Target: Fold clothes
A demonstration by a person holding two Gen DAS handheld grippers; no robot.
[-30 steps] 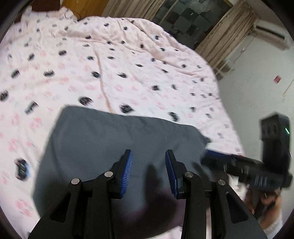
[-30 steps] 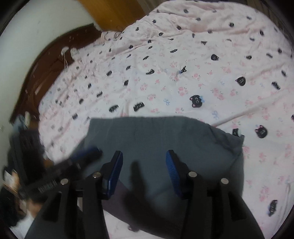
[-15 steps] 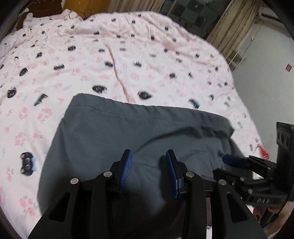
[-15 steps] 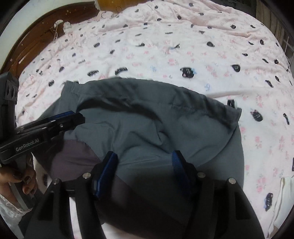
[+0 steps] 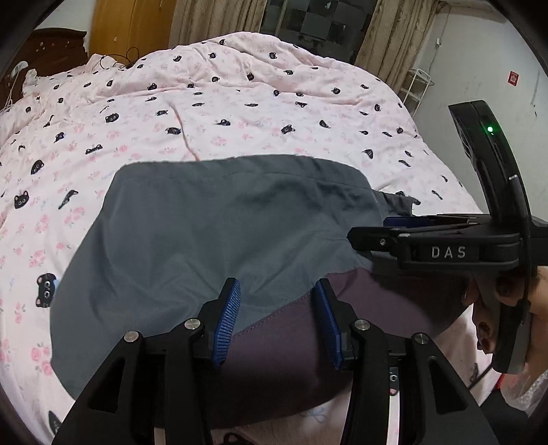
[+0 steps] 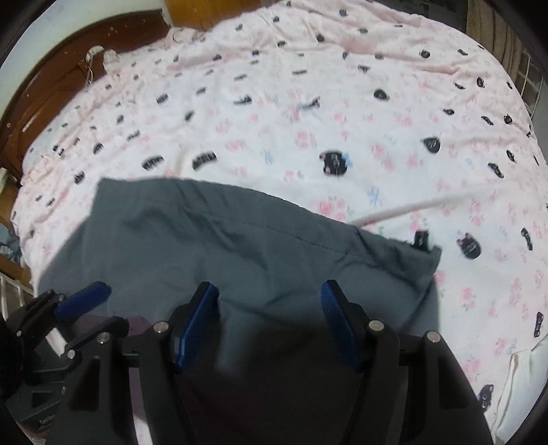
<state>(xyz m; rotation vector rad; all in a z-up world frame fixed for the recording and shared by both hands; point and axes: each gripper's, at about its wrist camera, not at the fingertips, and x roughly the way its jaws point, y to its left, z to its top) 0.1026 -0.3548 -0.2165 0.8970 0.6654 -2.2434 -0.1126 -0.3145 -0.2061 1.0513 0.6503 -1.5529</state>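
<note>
Left wrist view: grey garment point(image 5: 212, 232), folded, lies flat on bed point(image 5: 239, 113) w/ pink cat-print cover, close to the near edge; far hem straight, a purple-grey under-layer point(image 5: 284, 339) exposed along the near side. Left gripper point(image 5: 278, 313): jaws apart and opening, blue pads hang over the seam where grey meets purple-grey, cloth seen between them but not pinched. Right gripper point(image 5: 370, 232) enters from the right, side-on, tips at the garment's right end; gap not readable here. A hand point(image 5: 507, 308) holds its handle. Curtains point(image 5: 394, 37) and wardrobe point(image 5: 130, 27) beyond the bed's far edge; white wall point(image 5: 486, 68) on the right. Right wrist view (some blur): same garment point(image 6: 239, 260) near the bed's point(image 6: 308, 102) near edge, right end rumpled. Right gripper point(image 6: 269, 320): jaws wide apart, over the cloth's near part, nothing clamped. Left gripper point(image 6: 85, 311) at the garment's left end, jaws parted. Dark wood headboard point(image 6: 51, 85) along the bed's left end.
</note>
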